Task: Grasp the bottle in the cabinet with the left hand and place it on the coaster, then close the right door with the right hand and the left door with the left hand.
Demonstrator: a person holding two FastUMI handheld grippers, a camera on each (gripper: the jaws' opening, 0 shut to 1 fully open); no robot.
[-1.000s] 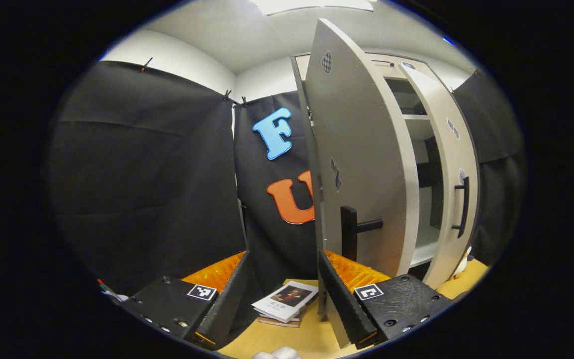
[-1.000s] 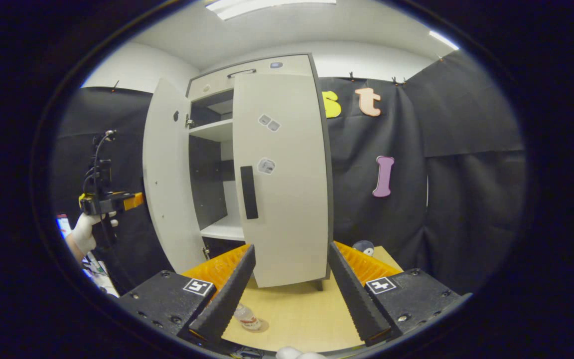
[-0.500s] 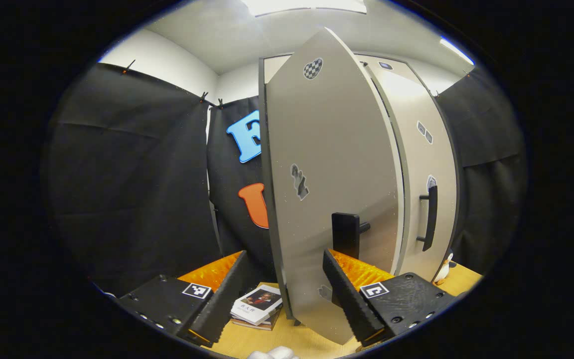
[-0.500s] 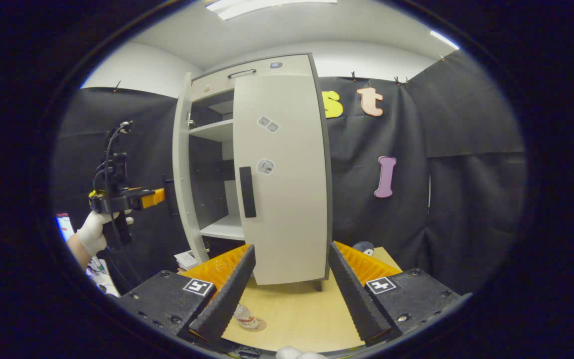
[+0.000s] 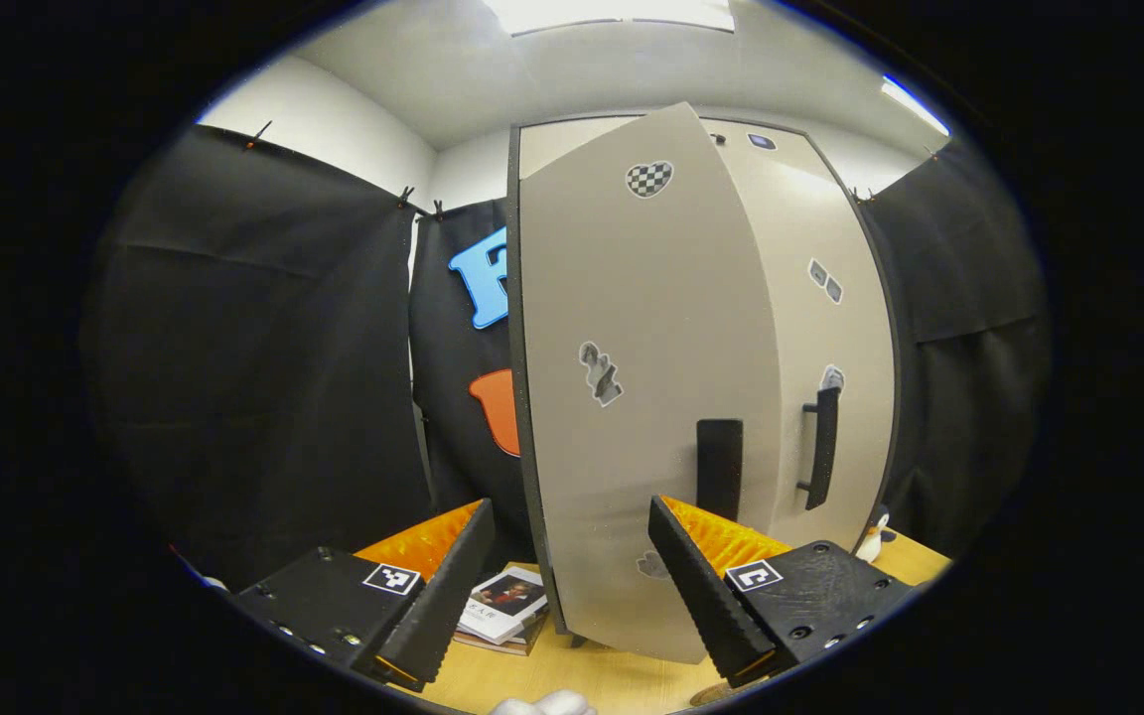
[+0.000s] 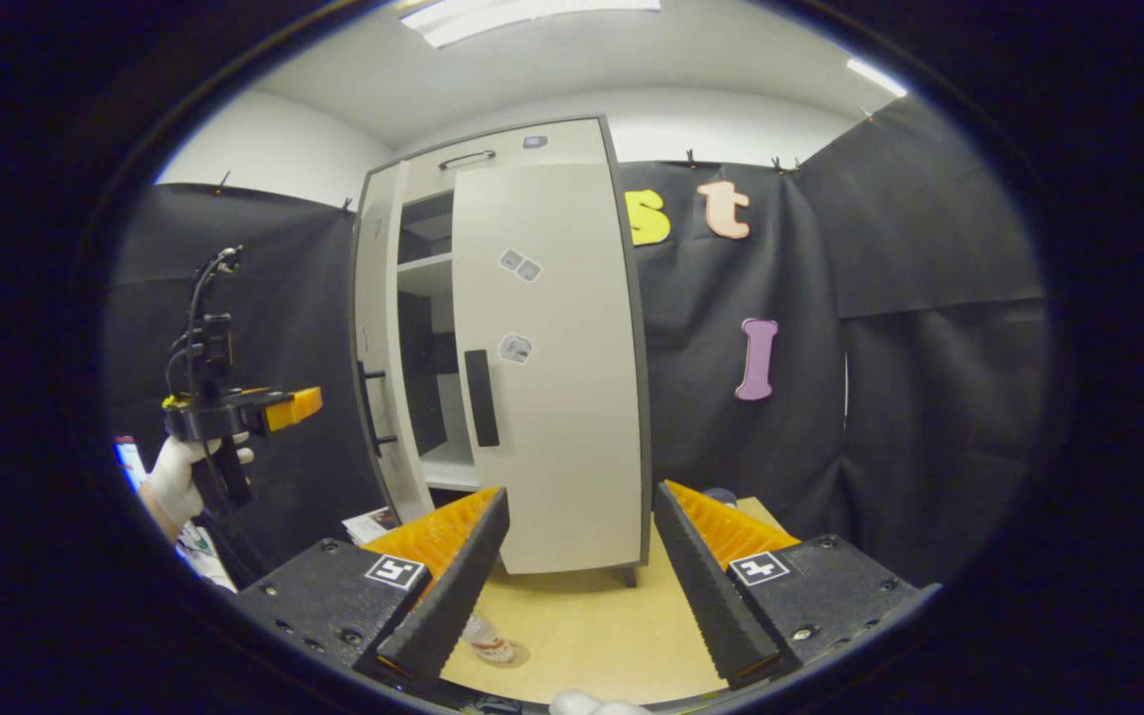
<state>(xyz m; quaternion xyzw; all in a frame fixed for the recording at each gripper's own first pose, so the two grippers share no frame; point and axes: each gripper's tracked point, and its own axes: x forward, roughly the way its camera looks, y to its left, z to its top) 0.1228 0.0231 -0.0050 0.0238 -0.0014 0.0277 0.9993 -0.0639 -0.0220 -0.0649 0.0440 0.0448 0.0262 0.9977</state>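
Note:
The pale cabinet's left door [image 5: 632, 397] with its dark handle [image 5: 719, 467] stands almost flush beside the right door [image 5: 835, 328], right in front of my left gripper [image 5: 562, 586], which is open and holds nothing. In the right gripper view the right door [image 6: 552, 377] is shut and the left door [image 6: 378, 348] stands ajar, leaving a narrow gap onto the shelves. A gloved hand holds the left gripper [image 6: 299, 405] left of that door. The clear bottle [image 6: 488, 641] stands on the round coaster [image 6: 510, 653], partly behind a finger of my open right gripper [image 6: 572, 596].
A small stack of books [image 5: 502, 601] lies on the wooden table [image 6: 592, 626] by the cabinet's left foot. A little penguin figure [image 5: 870, 536] stands at the cabinet's right side. Black cloth walls close in on both sides.
The left door has swung further toward shut, and the gap onto the shelves has narrowed to a slit. The left gripper followed it. The right gripper barely moved.

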